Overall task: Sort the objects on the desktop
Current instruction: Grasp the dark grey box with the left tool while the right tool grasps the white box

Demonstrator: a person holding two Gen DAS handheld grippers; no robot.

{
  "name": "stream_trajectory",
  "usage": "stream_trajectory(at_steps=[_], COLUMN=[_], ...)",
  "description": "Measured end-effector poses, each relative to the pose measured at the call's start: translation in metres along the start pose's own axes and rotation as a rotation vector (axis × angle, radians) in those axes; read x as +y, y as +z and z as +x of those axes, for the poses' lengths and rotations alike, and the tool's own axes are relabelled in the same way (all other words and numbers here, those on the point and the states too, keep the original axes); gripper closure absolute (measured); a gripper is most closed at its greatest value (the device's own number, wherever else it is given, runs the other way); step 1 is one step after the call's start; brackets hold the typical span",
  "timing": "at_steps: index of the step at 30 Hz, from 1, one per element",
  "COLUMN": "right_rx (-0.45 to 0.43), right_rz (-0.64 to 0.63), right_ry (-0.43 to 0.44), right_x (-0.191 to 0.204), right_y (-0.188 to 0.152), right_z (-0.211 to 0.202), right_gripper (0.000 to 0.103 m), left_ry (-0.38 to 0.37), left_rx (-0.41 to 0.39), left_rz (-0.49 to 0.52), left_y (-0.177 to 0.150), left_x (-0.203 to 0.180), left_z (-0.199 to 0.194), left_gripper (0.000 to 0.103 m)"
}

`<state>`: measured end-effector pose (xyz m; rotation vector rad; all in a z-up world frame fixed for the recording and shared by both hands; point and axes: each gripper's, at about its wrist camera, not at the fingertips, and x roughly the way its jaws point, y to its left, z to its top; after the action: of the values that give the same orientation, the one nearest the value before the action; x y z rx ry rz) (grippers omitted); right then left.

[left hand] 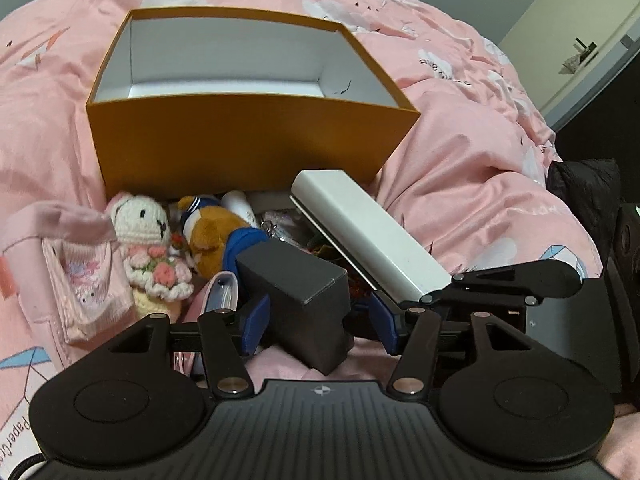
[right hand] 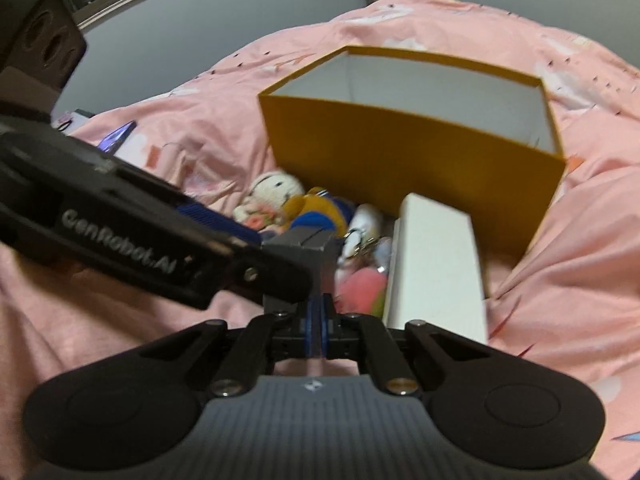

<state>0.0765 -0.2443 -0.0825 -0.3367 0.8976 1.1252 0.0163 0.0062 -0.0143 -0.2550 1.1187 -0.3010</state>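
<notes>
Straddling a small black box (left hand: 298,284) with the left gripper (left hand: 316,320), blue pads spread on either side of it: left pad touching or just beside the box's left face, right pad standing clear, so not yet pinching. Judging this as the approach to a grasp, with the box lying tilted on the bed (left hand: 460,152), near end lower. Hovering just right of it with the right gripper (right hand: 318,330), pads pressed together and carrying nothing, kept back probably to leave room. Waiting at the far side, open and apparently empty, the orange box (left hand: 248,136), the likely destination, placed close behind the pile for a short lift. Lying against the black box's right side, a long white box (left hand: 372,236), angled toward the orange wall and crowding the right pad's path. Resting to the left, a crocheted bunny (left hand: 150,248), a brown plush toy (left hand: 212,236) and a pink pouch (left hand: 86,280), near enough to be dragged along. Sitting between the plush and the white box, small keychain items, too cluttered to identify.
</notes>
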Motion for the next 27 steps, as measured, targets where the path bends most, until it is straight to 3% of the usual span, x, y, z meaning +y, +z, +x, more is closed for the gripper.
stream_trajectory(at_steps=[2, 4, 11, 17, 22, 27], right_rx=[0.000, 0.002, 0.036, 0.044, 0.033, 0.074], right_rz=[-0.002, -0.012, -0.012, -0.060, -0.180, -0.221], right_ry=[0.031, 0.066, 0.057, -0.059, -0.252, -0.265], right_x=[0.002, 0.006, 0.010, 0.012, 0.016, 0.012], right_y=[-0.002, -0.003, -0.005, -0.004, 0.002, 0.014], right_z=[0.001, 0.003, 0.004, -0.009, -0.016, 0.005], right_gripper=[0.096, 0.084, 0.082, 0.071, 0.066, 0.062], left_ry=[0.003, 0.014, 0.000, -0.018, -0.014, 0.020], left_rx=[0.009, 0.013, 0.085, 0.083, 0.080, 0.054], left_rz=[0.004, 0.013, -0.056, -0.060, -0.065, -0.060], left_y=[-0.001, -0.002, -0.006, -0.008, -0.008, -0.009], left_x=[-0.001, -0.002, 0.013, 0.016, 0.017, 0.016], left_z=[0.001, 0.002, 0.018, 0.019, 0.018, 0.011], left_gripper=[0.036, 0.036, 0.040, 0.042, 0.039, 0.036])
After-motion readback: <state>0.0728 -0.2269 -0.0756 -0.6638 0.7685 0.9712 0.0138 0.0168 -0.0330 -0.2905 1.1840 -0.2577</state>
